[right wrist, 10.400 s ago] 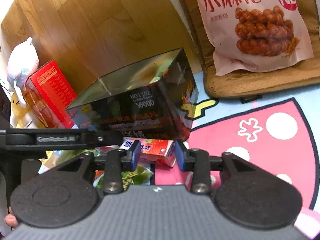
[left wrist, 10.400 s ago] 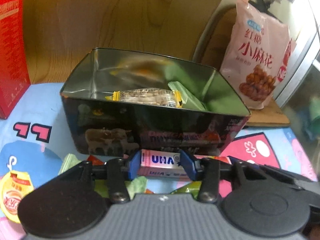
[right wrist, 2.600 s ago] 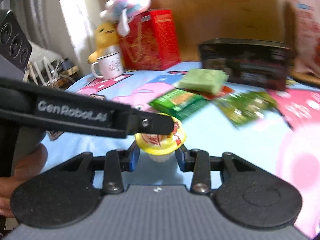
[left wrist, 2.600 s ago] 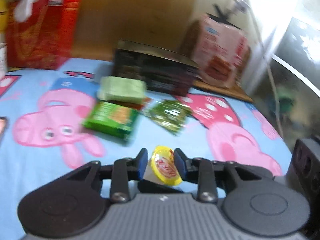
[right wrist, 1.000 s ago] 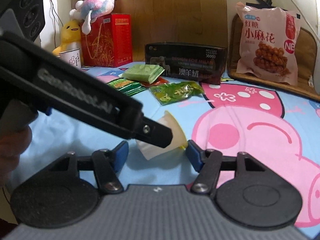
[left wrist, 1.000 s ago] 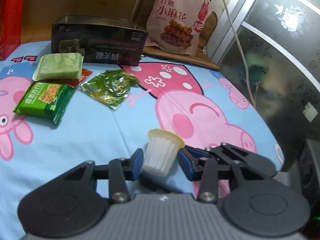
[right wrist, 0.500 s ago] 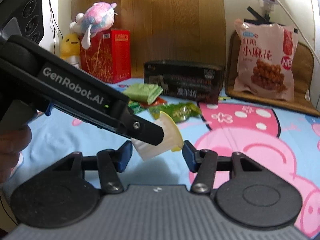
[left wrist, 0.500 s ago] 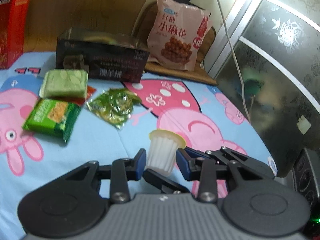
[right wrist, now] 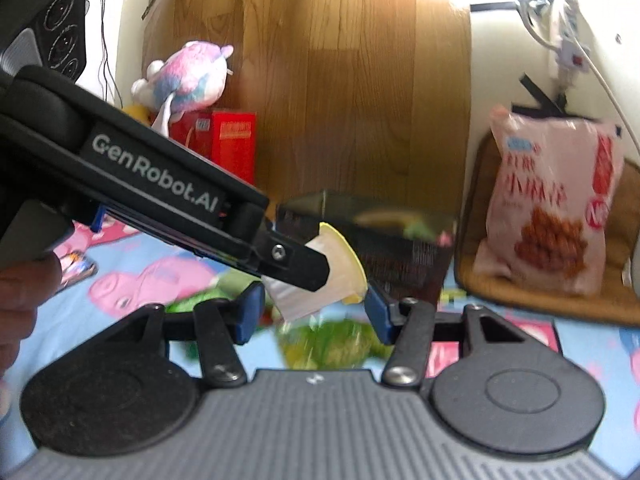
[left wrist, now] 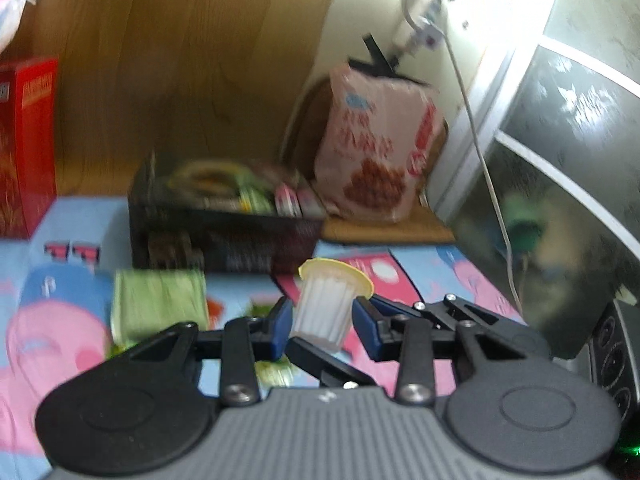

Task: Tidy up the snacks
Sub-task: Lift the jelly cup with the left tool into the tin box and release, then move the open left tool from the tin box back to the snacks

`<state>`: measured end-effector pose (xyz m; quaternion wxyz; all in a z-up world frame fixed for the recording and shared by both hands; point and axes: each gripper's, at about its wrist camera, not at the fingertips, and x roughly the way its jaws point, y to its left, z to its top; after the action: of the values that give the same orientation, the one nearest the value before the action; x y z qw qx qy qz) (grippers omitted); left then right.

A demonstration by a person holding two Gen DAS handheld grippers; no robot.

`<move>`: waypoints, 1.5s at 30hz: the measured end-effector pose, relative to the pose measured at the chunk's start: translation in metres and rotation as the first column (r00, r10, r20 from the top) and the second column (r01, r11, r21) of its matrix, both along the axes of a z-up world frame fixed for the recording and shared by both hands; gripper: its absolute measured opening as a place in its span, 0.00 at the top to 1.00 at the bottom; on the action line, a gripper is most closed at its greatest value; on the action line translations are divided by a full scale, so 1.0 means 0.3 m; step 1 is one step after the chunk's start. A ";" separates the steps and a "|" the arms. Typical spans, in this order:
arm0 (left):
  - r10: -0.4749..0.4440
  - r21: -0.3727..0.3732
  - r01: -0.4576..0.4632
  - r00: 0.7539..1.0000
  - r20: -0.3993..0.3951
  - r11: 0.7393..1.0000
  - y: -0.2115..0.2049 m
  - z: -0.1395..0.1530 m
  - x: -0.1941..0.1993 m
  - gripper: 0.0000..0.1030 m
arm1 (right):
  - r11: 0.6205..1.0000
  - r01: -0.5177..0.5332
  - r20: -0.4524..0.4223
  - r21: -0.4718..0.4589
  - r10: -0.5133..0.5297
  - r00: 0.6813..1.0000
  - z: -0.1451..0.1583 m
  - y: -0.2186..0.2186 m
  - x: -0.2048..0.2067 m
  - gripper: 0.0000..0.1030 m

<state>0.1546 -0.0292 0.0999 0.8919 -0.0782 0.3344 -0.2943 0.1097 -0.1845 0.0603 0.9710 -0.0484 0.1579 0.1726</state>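
My left gripper (left wrist: pixel 322 322) is shut on a white ribbed jelly cup with a yellow lid (left wrist: pixel 326 304) and holds it in the air, in front of the open dark tin box (left wrist: pixel 224 236) that holds several snacks. In the right wrist view the same cup (right wrist: pixel 320 280) sits tilted between the pads of my right gripper (right wrist: pixel 312 312), whose jaws stand wide open around it without touching. The left gripper's black arm (right wrist: pixel 168 208) crosses that view from the left. The tin (right wrist: pixel 372 240) lies just behind the cup.
A green packet (left wrist: pixel 156 304) and other green snack packs (right wrist: pixel 332 340) lie on the blue cartoon-pig cloth (left wrist: pixel 52 308) before the tin. A pink snack bag (left wrist: pixel 380 152) leans at the back right. A red box (left wrist: pixel 24 148) stands at the left. A plush toy (right wrist: pixel 188 76) sits on it.
The left gripper has lifted the jelly cup and carried it toward the tin box, which now looks closer. The right gripper has followed, still open around the cup.
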 end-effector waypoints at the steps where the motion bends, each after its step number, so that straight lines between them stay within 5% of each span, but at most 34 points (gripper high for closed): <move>1: 0.007 -0.005 -0.007 1.000 0.006 1.000 0.002 0.011 0.029 0.67 | 1.000 -0.002 0.007 0.004 0.002 1.000 0.012 0.000 0.031 0.44; 9: 0.048 0.002 -0.048 0.999 0.022 0.999 -0.063 0.032 0.338 0.66 | 0.999 0.034 0.028 0.041 -0.035 0.999 0.045 -0.034 0.317 0.44; 17: 0.095 -0.005 -0.095 0.995 -0.011 0.995 -0.096 -0.041 0.473 0.66 | 0.995 0.099 0.013 0.004 -0.099 0.995 -0.005 -0.022 0.468 0.41; 25: 0.084 -0.043 -0.083 0.996 0.018 0.996 -0.003 -0.028 0.324 0.66 | 0.987 0.111 0.015 0.120 -0.113 0.993 0.008 -0.107 0.311 0.41; 34: 0.157 -0.076 -0.160 0.987 -0.040 0.984 0.211 -0.130 0.046 0.66 | 0.921 0.184 -0.228 0.342 -0.109 0.967 -0.094 -0.237 0.124 0.44; 40: 0.222 -0.013 -0.224 0.971 -0.083 0.975 0.281 -0.207 -0.088 0.66 | 0.933 0.108 -0.273 0.342 -0.011 0.962 -0.153 -0.120 0.004 0.45; 45: 0.259 0.084 -0.257 0.966 -0.012 0.963 0.252 -0.243 -0.185 0.66 | 0.961 0.056 -0.271 0.272 0.021 0.962 -0.180 -0.014 -0.053 0.45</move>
<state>0.0991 0.0463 0.0269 0.9212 -0.0877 0.3433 -0.1607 0.0940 -0.1886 0.0063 0.9389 0.1137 0.2642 0.1892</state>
